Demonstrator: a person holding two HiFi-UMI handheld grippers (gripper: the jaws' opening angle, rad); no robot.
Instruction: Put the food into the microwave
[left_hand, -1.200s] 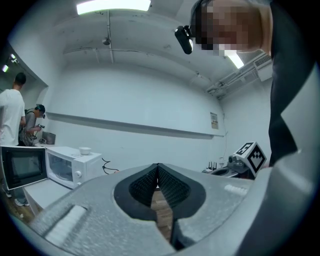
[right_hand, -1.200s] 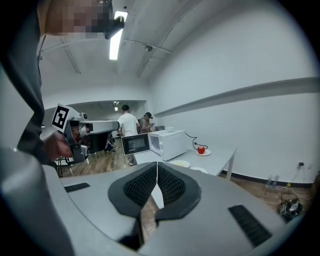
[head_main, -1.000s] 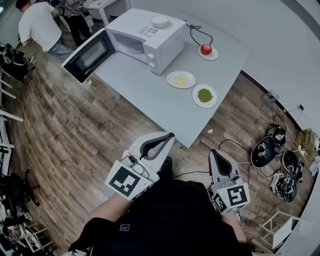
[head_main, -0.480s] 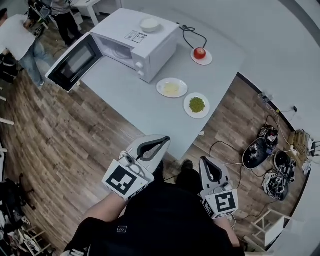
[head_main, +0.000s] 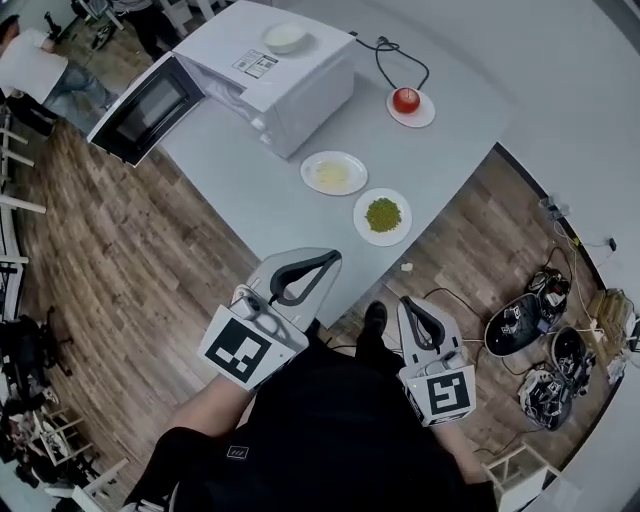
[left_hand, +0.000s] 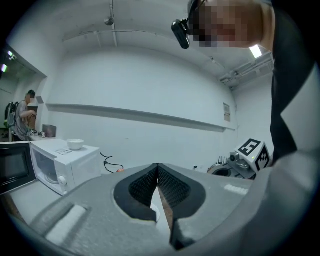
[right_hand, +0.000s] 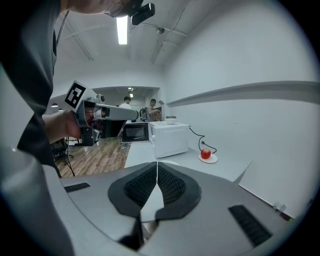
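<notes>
Left gripper (head_main: 331, 260) and right gripper (head_main: 409, 304) have neared the table (head_main: 250, 185), both shut and empty; jaws must open before meeting the green-food plate (head_main: 364, 231) rim.

Green food plate (head_main: 383, 216) lies near open microwave (head_main: 308, 72).

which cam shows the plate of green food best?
Head view. The plate of green food lies whole and unobstructed from above, near the table's corner, beside the plate of yellow food. Neither gripper view shows it: in both, the closed jaws fill the lower frame and cover the near tabletop.
</notes>
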